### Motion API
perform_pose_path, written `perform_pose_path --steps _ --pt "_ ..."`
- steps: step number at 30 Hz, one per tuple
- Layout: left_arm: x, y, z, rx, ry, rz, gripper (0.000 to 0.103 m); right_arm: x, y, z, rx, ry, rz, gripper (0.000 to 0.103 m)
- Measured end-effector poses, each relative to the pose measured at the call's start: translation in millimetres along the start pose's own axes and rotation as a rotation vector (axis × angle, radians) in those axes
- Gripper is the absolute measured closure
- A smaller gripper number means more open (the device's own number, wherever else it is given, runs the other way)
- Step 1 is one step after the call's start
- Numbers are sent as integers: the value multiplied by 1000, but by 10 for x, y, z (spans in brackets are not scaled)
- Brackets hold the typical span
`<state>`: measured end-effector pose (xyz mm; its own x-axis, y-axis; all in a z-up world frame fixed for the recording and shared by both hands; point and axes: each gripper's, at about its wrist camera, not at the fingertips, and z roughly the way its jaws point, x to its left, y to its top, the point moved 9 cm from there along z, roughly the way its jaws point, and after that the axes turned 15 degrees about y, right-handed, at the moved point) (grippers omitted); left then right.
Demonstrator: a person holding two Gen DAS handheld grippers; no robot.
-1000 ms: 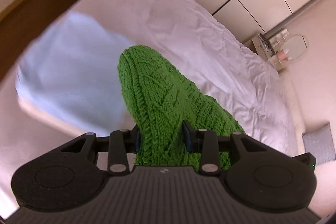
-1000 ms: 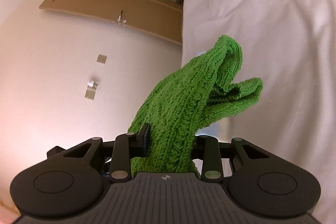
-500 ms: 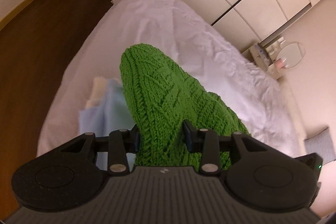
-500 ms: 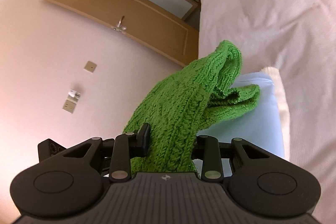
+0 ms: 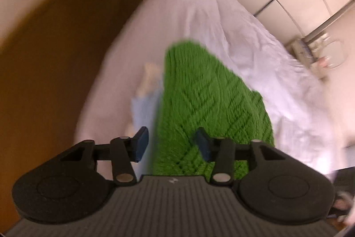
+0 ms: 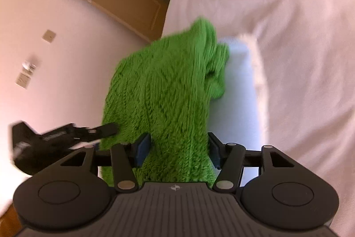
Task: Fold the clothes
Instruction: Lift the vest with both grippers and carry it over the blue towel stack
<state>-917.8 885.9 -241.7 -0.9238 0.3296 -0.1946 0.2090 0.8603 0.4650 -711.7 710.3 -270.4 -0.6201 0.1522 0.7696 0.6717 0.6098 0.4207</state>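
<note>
The green sweater (image 5: 206, 103) lies bunched over a pale blue garment (image 6: 237, 90) on the white bed (image 5: 233, 21). The left claw (image 5: 173, 143) and right claw (image 6: 177, 148) are both spread around it, seemingly no longer gripping, though blur obscures contact.

My left gripper (image 5: 170, 143) has its jaws spread, with a gap between the left pad and the green knitted sweater (image 5: 206, 103), which lies between them and runs forward over the white bed (image 5: 255, 54). Just left of the sweater I see light blue cloth (image 5: 144, 108) on the bed, and beyond its edge a brown floor (image 5: 55, 59). The picture is blurred.
</note>
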Motion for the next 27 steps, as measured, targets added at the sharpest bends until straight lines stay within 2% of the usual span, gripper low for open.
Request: perform_pose_path --steps 3,4,5,6,8,11,12,15,19,23,27 --pt "-227 -117 -312 -53 35 157 80 151 138 -271 -51 -133 -172 48" --pt "-323 -179 -354 -66 33 207 80 229 144 -324 -55 -160 -236 56" --pt "-406 -261 -371 -75 29 251 80 315 127 -346 -52 -166 -296 60" --pt "-490 -340 -380 -81 25 293 79 398 89 -336 -39 -165 -353 65" --pt "-594 -483 -282 -61 24 338 79 518 -26 -260 5 -174 -457 66" --pt "-532 -722 -12 -36 98 414 79 511 -248 -51 92 -202 -554 66" --pt "-484 -786 57 -32 113 427 78 469 -277 -18 107 -204 -560 67" --pt "-385 -826 151 -31 88 414 78 342 -363 80 149 -210 -580 70" --pt "-455 -784 95 -33 95 467 78 173 -477 208 205 -217 -607 73" --pt "-575 -514 -255 -100 49 489 80 398 -245 20 183 -171 -531 71" --pt "-676 -16 -321 -190 19 453 80 516 95 9 124 -165 -483 70"
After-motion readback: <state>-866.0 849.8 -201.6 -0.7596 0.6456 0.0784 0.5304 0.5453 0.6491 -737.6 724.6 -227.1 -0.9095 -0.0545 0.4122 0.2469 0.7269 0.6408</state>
